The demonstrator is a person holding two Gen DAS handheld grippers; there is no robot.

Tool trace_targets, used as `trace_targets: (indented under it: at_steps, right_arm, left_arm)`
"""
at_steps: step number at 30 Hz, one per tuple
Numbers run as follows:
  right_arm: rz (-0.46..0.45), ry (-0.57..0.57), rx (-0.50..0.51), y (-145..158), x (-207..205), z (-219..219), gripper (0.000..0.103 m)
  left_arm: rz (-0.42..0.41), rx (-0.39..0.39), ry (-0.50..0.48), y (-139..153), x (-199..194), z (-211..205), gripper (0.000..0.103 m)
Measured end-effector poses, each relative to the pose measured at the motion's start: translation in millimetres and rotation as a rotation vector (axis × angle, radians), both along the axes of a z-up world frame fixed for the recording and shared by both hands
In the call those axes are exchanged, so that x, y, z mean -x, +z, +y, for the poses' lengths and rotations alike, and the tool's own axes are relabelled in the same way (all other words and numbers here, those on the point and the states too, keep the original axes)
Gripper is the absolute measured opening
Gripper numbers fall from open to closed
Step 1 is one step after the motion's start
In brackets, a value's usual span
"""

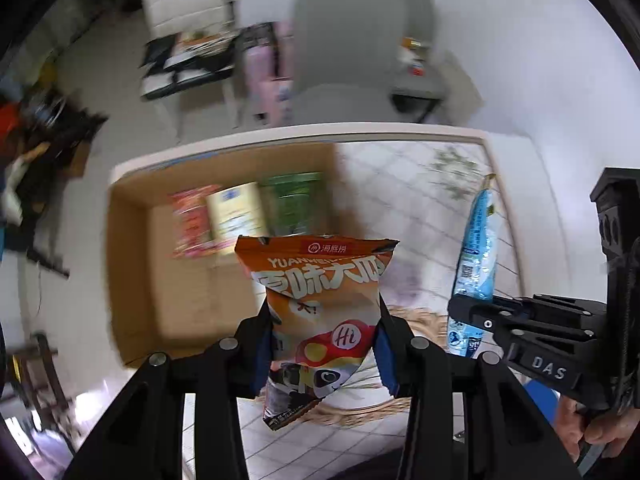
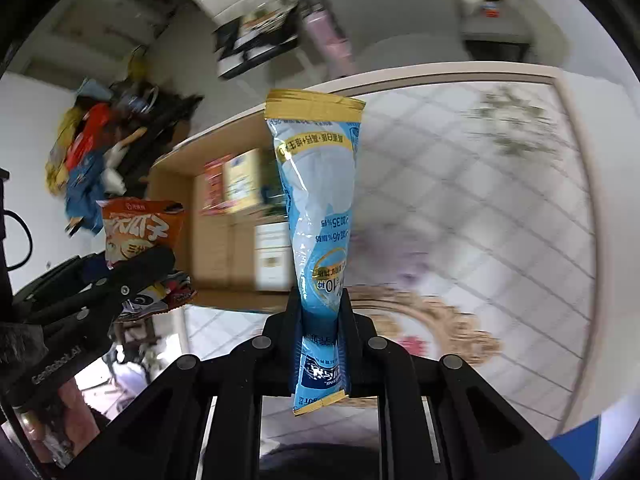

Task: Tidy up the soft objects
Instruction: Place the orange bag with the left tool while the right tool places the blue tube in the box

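My left gripper (image 1: 324,340) is shut on an orange snack bag (image 1: 320,300) and holds it upright above the table, near the cardboard box (image 1: 132,248). The bag also shows in the right wrist view (image 2: 140,236). My right gripper (image 2: 320,312) is shut on a light blue pouch with gold ends (image 2: 320,208), held upright above the table. That pouch and gripper show at the right of the left wrist view (image 1: 478,248). The open cardboard box (image 2: 216,248) holds a red packet (image 1: 190,220), a cream packet (image 1: 236,216) and a green packet (image 1: 296,204).
The table (image 1: 400,208) has a white checked cloth with a round woven mat (image 2: 440,320) at its near side. Chairs (image 1: 352,60) and a cluttered rack (image 2: 92,152) stand beyond the table's far edge.
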State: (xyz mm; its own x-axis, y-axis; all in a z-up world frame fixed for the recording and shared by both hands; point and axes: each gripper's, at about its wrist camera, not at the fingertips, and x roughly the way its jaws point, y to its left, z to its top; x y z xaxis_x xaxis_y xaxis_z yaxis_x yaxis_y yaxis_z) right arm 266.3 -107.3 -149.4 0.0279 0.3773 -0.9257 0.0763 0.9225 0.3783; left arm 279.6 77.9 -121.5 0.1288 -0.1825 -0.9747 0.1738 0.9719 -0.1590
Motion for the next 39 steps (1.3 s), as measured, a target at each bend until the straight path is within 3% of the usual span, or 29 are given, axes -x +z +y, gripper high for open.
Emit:
trace_targets:
  at_steps: [6,12,20,25,28,30,32,35,39]
  right_arm:
    - [0.054,0.076,-0.01,-26,-25,101,0.016]
    - [0.127,0.077,0.015,-70,-47,150,0.016]
    - [0.166,0.005,0.215,-109,-71,109,0.016]
    - [0.192,0.037,0.326,-129,-78,97,0.017]
    - [0.173,0.049,0.382,-128,-79,94,0.024]
    - [0.145,0.052,0.396,-121,-79,94,0.041]
    - [0.157,0.047,0.36,-120,-79,92,0.052]
    - [0.145,0.049,0.353,-113,-76,93,0.067]
    - [0.147,0.075,0.335,-105,-69,100,0.069]
  left_arm:
    - [0.115,0.003,0.149,-42,-11,94,0.039]
    - [0.233,0.025,0.229,-92,-24,134,0.039]
    - [0.285,-0.047,0.185,-135,-39,125,0.04]
    - [0.358,-0.06,0.185,-161,-50,120,0.042]
    - [0.377,-0.066,0.197,-168,-54,121,0.044]
    - [0.376,-0.079,0.193,-168,-55,120,0.06]
    - [0.36,-0.076,0.189,-163,-54,120,0.061]
    - [0.342,-0.075,0.183,-154,-52,118,0.071]
    - [0.293,-0.092,0.167,-132,-44,116,0.074]
